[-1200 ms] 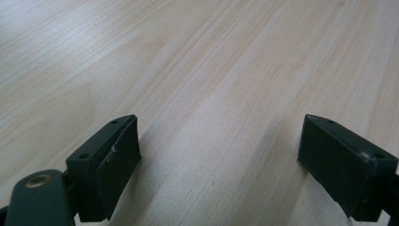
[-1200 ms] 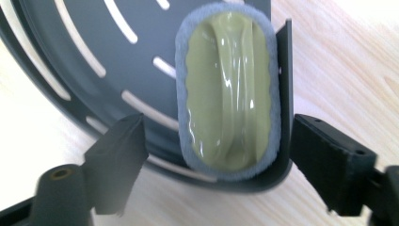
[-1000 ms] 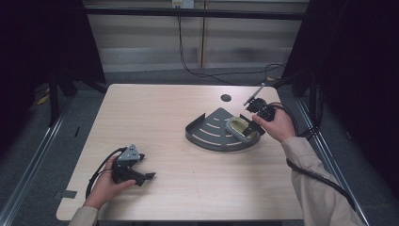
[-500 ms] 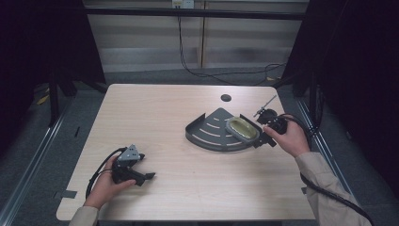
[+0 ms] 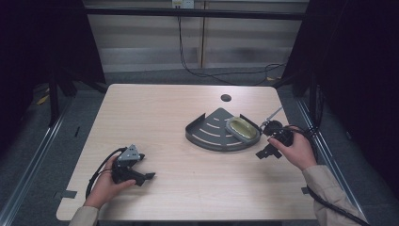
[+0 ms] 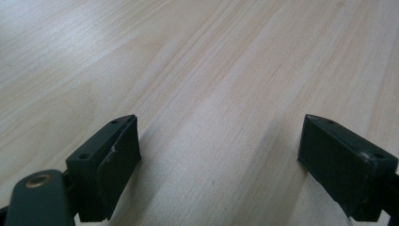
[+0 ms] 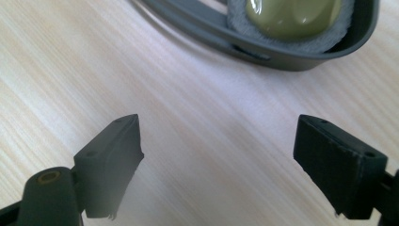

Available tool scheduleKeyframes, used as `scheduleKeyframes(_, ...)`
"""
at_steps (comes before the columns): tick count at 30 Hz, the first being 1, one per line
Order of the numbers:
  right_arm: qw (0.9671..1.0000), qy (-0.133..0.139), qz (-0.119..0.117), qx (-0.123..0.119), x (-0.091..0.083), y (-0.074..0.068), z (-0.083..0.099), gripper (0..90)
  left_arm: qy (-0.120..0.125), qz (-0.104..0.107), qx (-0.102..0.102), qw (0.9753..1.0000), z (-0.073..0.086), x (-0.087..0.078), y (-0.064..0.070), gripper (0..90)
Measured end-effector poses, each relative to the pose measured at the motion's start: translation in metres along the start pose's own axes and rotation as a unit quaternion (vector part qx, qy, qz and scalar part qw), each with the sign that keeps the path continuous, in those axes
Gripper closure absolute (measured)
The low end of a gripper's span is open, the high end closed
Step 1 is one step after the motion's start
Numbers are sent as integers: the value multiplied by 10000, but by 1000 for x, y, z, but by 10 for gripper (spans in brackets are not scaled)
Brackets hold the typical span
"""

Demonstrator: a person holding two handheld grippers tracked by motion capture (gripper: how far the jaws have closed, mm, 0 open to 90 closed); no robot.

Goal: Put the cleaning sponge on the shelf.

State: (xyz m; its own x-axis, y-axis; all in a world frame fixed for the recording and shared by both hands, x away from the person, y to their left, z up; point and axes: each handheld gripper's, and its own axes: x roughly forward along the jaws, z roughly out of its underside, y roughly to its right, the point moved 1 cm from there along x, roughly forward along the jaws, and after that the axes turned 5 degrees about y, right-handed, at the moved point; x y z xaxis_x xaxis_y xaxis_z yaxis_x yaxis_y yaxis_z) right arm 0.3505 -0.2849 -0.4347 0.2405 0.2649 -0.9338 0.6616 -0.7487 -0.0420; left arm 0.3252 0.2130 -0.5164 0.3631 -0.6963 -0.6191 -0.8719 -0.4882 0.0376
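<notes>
Sponge, olive-green on top with a grey fuzzy scouring layer beneath, sits in the right-hand end of the dark grey fan-shaped tray, right of centre in the high view. In the right gripper view it fills the upper right, tucked behind the tray's low wall. I judge it light and soft, likely to squash under pressure, and its glossy top may be a little slick. The fibrous grey edge should give better friction, so I would pinch it across its short width, low on the sides, and keep the squeeze gentle. The tray itself looks like stiff, light plastic that could slide on the worktop if I nudge its rim.

My right claw lies just beside the tray's right end, at centre right of the high view, the hand wrapped over the handle and the wrist angled in from the lower right. Its jaws stand wide apart with nothing between them but bare wood, pointing towards the tray wall.

My left claw rests low on the worktop at lower left, well apart from the tray, the hand gripping from behind with the cable looping back. Its jaws are also spread wide and hold nothing, over plain wood grain.
</notes>
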Motion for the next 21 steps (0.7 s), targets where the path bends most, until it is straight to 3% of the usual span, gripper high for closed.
scheduleKeyframes(21,9998,-103,-95,-129,19,-23,38,154,-5,1,9,10000,0,0,0,129)
